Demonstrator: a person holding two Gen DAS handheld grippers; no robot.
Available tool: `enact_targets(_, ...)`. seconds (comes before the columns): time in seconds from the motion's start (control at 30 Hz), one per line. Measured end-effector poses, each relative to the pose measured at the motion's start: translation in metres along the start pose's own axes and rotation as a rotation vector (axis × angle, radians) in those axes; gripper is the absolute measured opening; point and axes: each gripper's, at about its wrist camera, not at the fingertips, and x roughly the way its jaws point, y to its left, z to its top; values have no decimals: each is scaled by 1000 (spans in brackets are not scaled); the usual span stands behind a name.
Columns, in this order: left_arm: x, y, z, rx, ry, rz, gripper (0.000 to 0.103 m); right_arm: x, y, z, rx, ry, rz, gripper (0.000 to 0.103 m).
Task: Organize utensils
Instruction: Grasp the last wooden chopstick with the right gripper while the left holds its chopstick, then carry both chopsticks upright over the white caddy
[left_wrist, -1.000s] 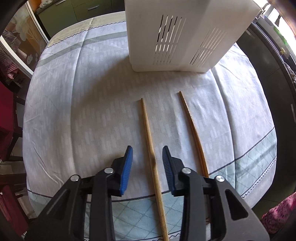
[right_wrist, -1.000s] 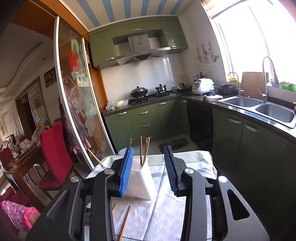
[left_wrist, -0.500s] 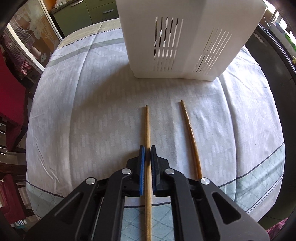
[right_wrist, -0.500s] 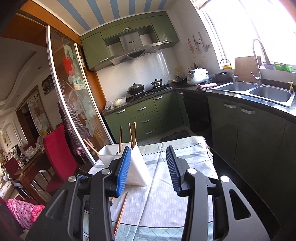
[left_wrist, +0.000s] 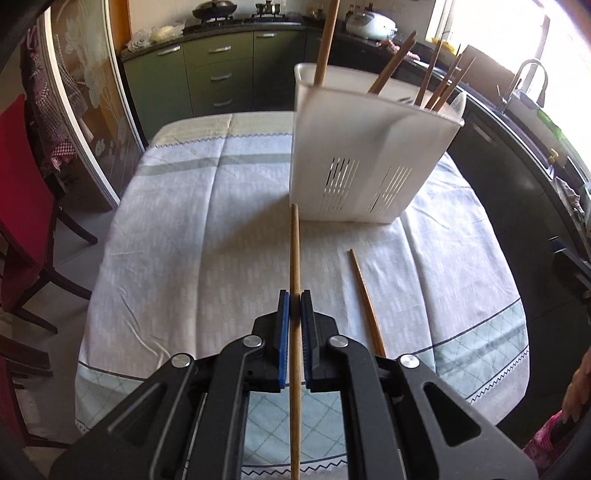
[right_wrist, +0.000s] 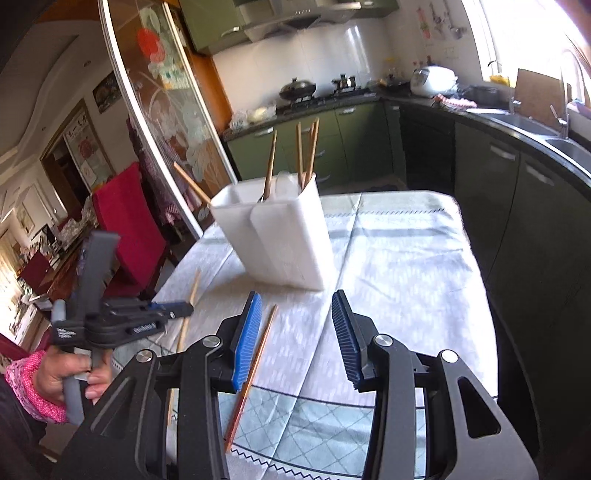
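Observation:
My left gripper (left_wrist: 294, 299) is shut on a wooden chopstick (left_wrist: 294, 254) and holds it lifted above the tablecloth, its tip toward the white slotted utensil holder (left_wrist: 365, 162). Several chopsticks (left_wrist: 432, 79) stand in the holder. A second chopstick (left_wrist: 364, 295) lies on the cloth to the right. In the right wrist view my right gripper (right_wrist: 295, 325) is open and empty above the table's near edge, with the lying chopstick (right_wrist: 255, 362) beside its left finger. The left gripper (right_wrist: 173, 308) with its chopstick (right_wrist: 190, 299) shows at left, the holder (right_wrist: 277, 232) beyond.
The table carries a pale patterned cloth (left_wrist: 184, 221). Red chairs (left_wrist: 18, 184) stand at its left side. Green kitchen cabinets (left_wrist: 221, 74) and a dark counter with a sink (right_wrist: 535, 122) run behind and to the right.
My left gripper closed on the left chopstick and lifted it off the cloth. The right gripper dropped lower toward the table, still open.

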Motion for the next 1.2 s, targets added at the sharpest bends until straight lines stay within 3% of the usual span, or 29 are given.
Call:
enact_targets(0.2,-58,18,-23,7,-155,4,6,78,31,-14,-72,182,-24,43)
enact_targets(0.43,-80,34,-34,8,-238,-3,6,152,52,-24,-119,303,-116,42)
enact_targets(0.67,-88,43,-40,15,-278,-10,6,187,61,-24,-115,331,-185,41)
enact_targets(0.8,-86,47,-41,23,-280,-12,6,194,70,-25,-138,305,-235,34)
enact_targets(0.93,-84,47,-41,31,-280,-18,6,198,82,-29,-159,292,-223,9)
enact_targets(1.2,-84,48,-41,33,-279,-22,6,178,80,-20,-122,237,-181,7)
